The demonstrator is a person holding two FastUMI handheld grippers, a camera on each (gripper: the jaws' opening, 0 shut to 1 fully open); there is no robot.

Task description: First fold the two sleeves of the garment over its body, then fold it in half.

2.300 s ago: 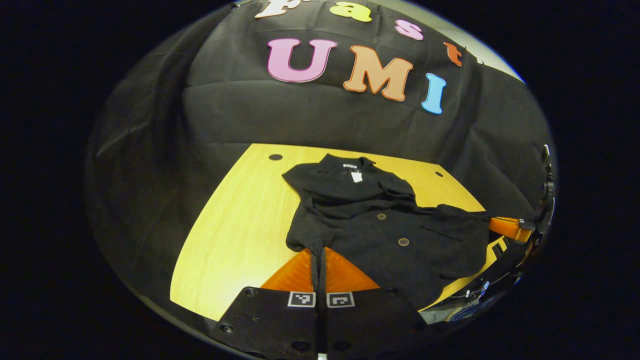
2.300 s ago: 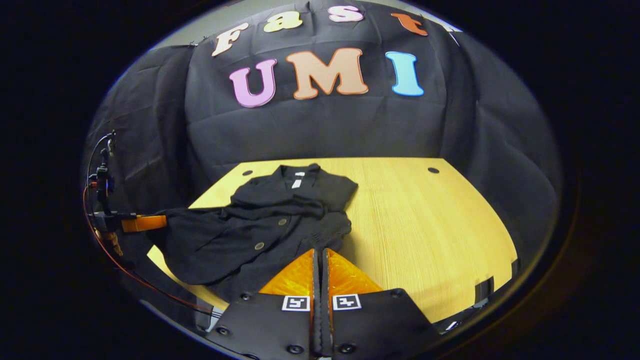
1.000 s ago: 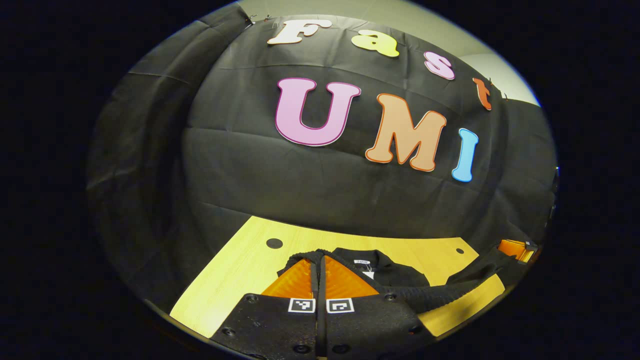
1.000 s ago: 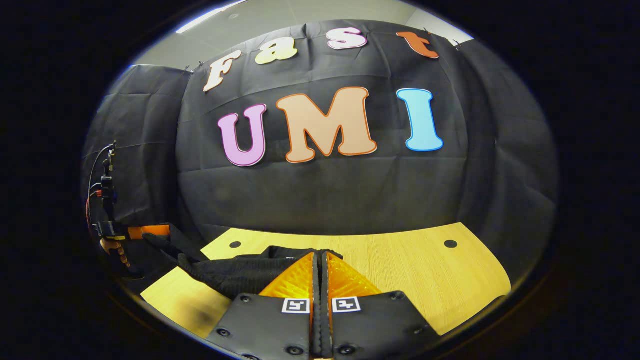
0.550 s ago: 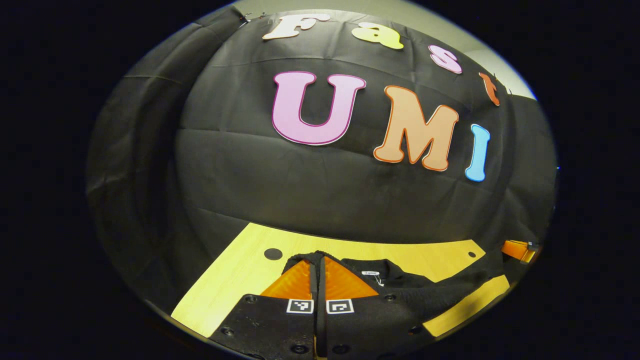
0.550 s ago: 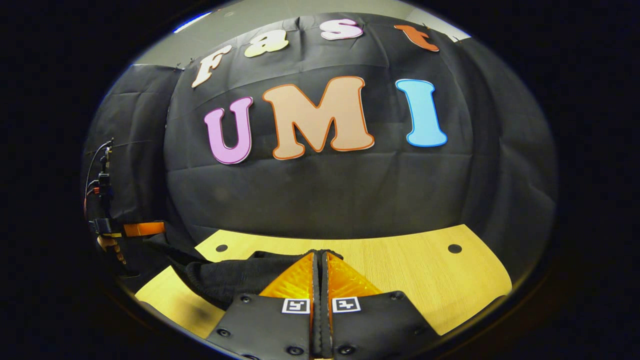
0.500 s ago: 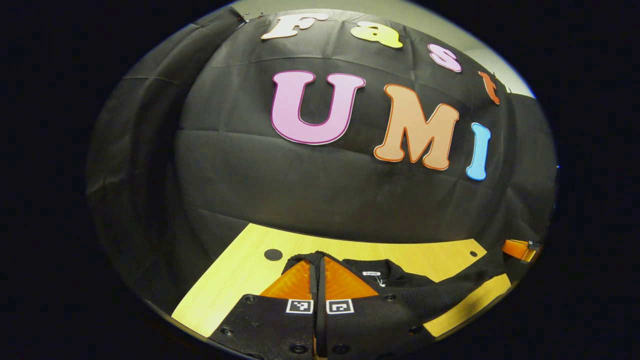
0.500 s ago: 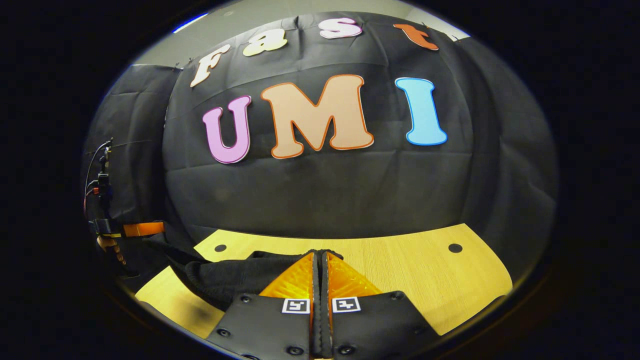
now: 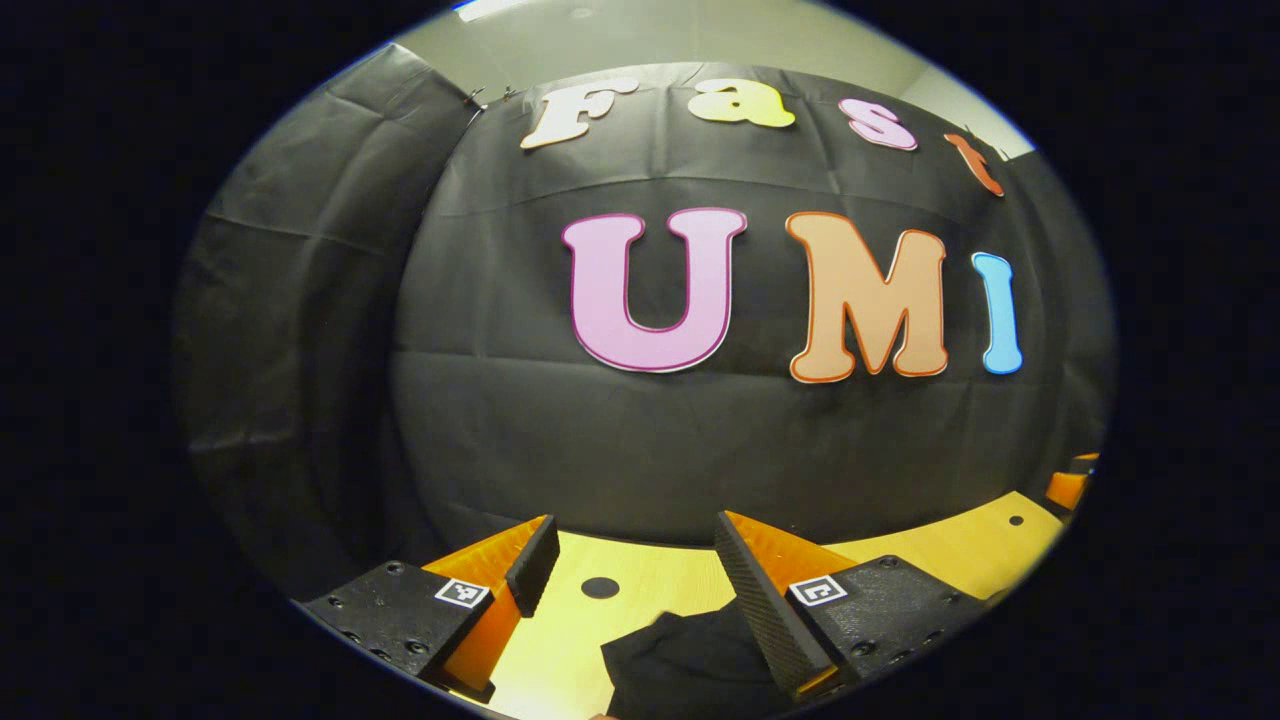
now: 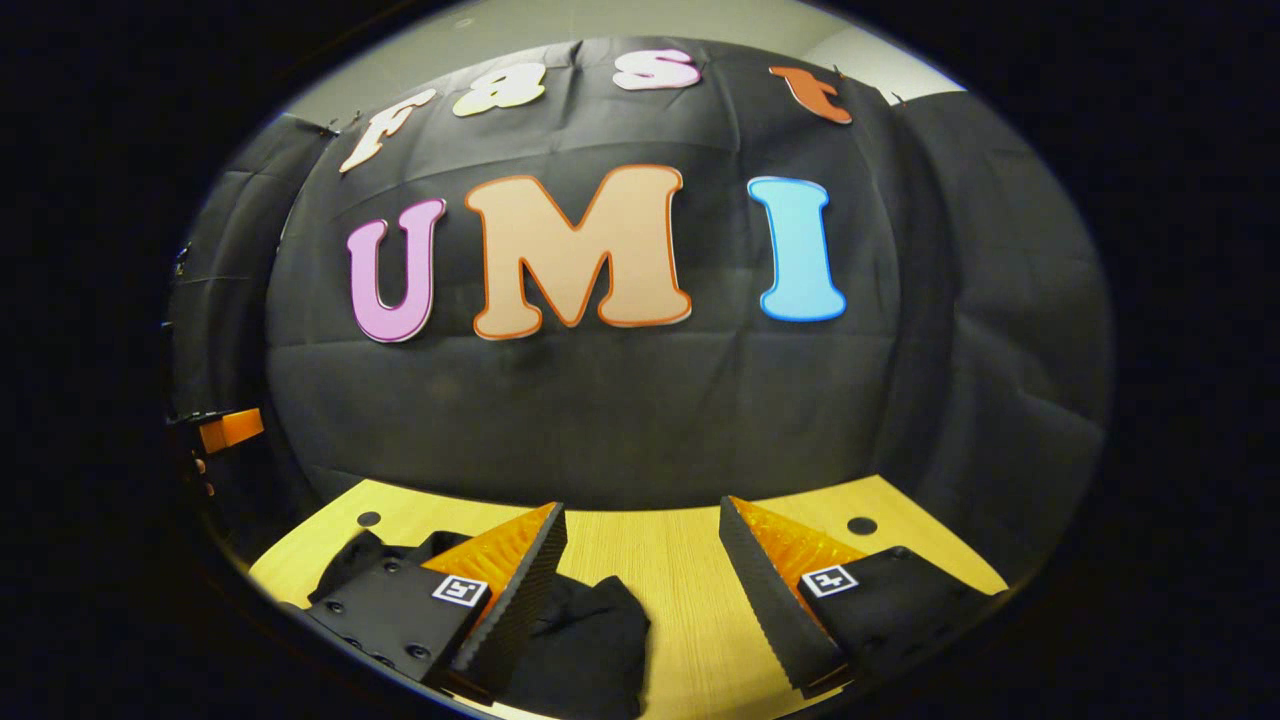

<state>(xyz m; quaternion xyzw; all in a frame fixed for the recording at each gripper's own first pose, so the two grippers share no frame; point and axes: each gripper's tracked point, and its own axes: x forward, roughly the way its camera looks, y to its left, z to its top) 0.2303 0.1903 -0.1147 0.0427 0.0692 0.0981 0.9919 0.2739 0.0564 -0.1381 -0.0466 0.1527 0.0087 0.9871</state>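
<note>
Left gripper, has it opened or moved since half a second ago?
Yes. The left gripper has opened, releasing the black garment, which now lies on the yellow wooden table; the table's round hole sits lower in view.

both low, facing wall, sharing table (image 9: 560, 640)

Black garment (image 10: 590, 640) mostly cut off at lower edge, partly hidden behind right hand-held gripper (image 10: 640, 580).

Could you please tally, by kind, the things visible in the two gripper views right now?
Garments: 1, the black garment
Tables: 1, the wooden table
Grippers: 2, the left gripper and the right gripper, both open
Total: 4
</note>
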